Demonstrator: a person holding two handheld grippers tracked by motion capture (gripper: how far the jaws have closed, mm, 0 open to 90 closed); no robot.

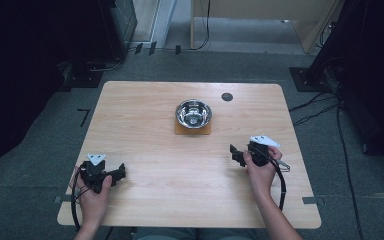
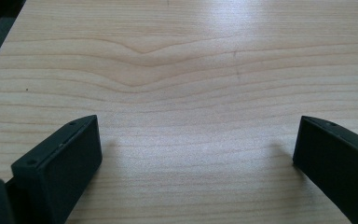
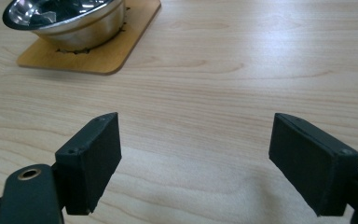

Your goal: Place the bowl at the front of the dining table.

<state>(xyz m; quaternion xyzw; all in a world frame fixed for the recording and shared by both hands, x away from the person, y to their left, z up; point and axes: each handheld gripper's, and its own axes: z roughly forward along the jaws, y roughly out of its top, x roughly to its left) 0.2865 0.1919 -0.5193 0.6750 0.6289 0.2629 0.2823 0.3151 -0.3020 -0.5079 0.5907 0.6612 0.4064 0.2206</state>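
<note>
Jaws of both the left gripper (image 1: 111, 175) and right gripper (image 1: 236, 152) gape empty near the table's (image 1: 145, 100) front edge, so the steel bowl (image 1: 193, 113) on its wooden coaster (image 1: 180, 131) looks untouched

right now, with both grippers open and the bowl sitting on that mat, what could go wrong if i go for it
The steel bowl rests loose on a thin wooden mat, so a push from the right gripper may slide both rather than seat the jaws. Its rim is smooth, curved and shiny, so a pinch there could slip. The left gripper sits far off near the table edge, too distant to steady the bowl quickly.
</note>
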